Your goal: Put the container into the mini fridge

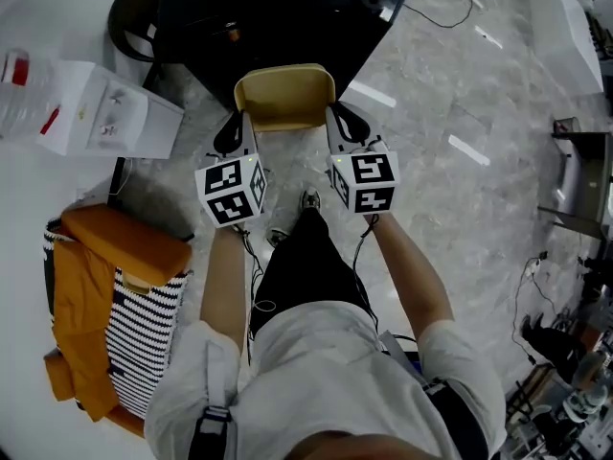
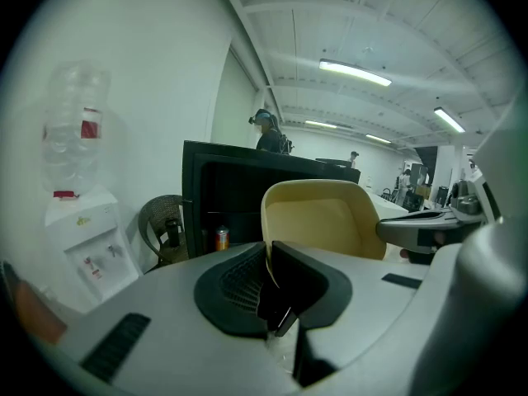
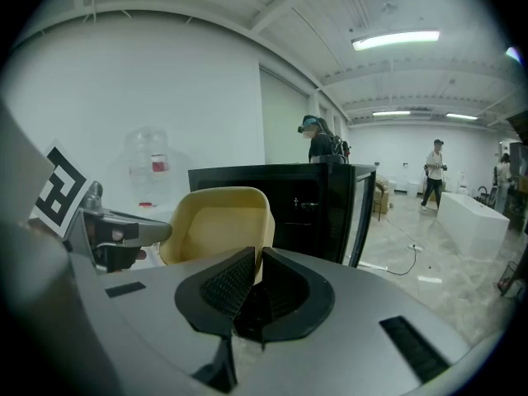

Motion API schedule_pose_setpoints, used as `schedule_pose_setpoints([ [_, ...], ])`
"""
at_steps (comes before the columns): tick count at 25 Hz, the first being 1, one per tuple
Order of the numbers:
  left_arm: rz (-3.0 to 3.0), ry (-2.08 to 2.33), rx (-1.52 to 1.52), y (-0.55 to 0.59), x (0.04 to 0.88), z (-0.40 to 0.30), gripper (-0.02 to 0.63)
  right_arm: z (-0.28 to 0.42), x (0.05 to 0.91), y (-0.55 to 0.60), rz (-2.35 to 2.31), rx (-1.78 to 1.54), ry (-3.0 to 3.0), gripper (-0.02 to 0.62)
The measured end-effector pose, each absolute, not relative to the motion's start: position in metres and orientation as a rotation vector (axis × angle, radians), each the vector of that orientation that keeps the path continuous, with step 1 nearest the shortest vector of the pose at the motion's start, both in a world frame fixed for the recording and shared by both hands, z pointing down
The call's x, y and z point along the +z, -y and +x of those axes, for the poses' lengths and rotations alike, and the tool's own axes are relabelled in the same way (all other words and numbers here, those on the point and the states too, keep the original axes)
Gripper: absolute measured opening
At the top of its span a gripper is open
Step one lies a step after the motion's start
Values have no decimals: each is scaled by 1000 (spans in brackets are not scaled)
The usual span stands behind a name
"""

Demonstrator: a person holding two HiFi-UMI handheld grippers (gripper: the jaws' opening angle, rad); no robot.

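Head view, looking steeply down; both gripper views look toward the fridge (image 1: pixel 268 17).

Container (image 1: pixel 284 94): a pale yellow tub with rounded corners, held in the air just in front of the fridge's open front and not yet inside it. Its open side faces up and toward the person.

Left gripper (image 1: pixel 235 127): jaws closed on the container's left wall. In the left gripper view the wall edge runs down between the two black pads (image 2: pixel 239 279), which press on it.

Right gripper (image 1: pixel 345 123): jaws closed on the container's right wall. The right gripper view shows the same clamped edge between its pads (image 3: pixel 227 283). The two grippers lie side by side, both pointing toward the fridge.

Fridge: black, standing on the floor. Its door (image 3: pixel 363 213) is swung open on the right, and a can (image 2: pixel 221 238) stands inside, low on the left.

Left of the fridge: a wicker chair (image 2: pixel 161 229), then a white water dispenser (image 1: pixel 105 113) against the wall.

On the near side of the dispenser from the fridge: an orange cloth (image 1: pixel 86 286) draped over a striped seat (image 1: pixel 144 329).
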State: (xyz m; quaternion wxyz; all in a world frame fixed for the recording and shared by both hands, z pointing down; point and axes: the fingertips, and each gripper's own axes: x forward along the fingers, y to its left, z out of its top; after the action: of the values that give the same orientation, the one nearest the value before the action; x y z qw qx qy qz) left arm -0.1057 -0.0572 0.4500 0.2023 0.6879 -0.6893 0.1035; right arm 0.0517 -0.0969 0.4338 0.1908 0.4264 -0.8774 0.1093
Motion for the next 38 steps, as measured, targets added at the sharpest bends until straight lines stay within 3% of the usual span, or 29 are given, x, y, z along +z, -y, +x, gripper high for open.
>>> schedule_pose_setpoints([
  [38, 1914, 1915, 352, 92, 584, -129, 34, 30, 574, 127, 1229, 298, 2389, 55],
])
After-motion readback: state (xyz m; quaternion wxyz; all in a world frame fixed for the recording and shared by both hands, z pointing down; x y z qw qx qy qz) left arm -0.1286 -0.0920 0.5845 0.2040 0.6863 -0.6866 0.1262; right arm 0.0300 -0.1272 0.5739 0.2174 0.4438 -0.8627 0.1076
